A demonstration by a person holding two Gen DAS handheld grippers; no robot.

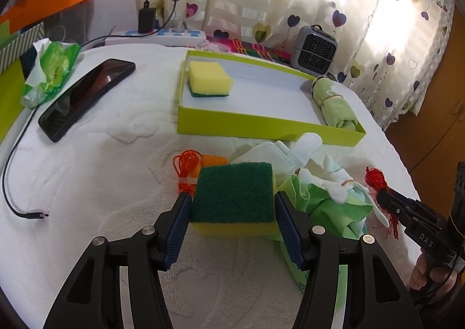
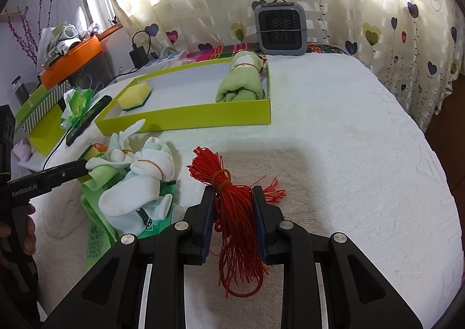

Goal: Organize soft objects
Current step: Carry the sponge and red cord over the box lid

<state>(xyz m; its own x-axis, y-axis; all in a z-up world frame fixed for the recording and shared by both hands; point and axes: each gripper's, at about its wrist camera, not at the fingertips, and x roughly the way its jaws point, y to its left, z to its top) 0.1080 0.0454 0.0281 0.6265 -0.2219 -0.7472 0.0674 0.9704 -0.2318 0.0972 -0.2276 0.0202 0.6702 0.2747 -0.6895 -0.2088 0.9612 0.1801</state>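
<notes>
Two grippers over a white towel-covered table, one at a sponge, one on a red cord bundle.

The left wrist view shows the left gripper (image 1: 232,201) spread wide around a green-topped yellow sponge (image 1: 234,198), a pad at each side face; whether they press it I cannot tell. Just left of that gripper lies an orange cord bundle (image 1: 186,166), to its right a heap of white and green cloths (image 1: 319,186), and ahead of it the lime box (image 1: 261,122) holding a second sponge (image 1: 209,79) and a rolled green towel (image 1: 337,105). Only the right wrist view shows the right gripper (image 2: 234,212) narrowed and clamped on the red cord bundle (image 2: 232,212), with bare towelling (image 2: 363,154) to its right and a grey fan heater (image 2: 280,28) far ahead.
</notes>
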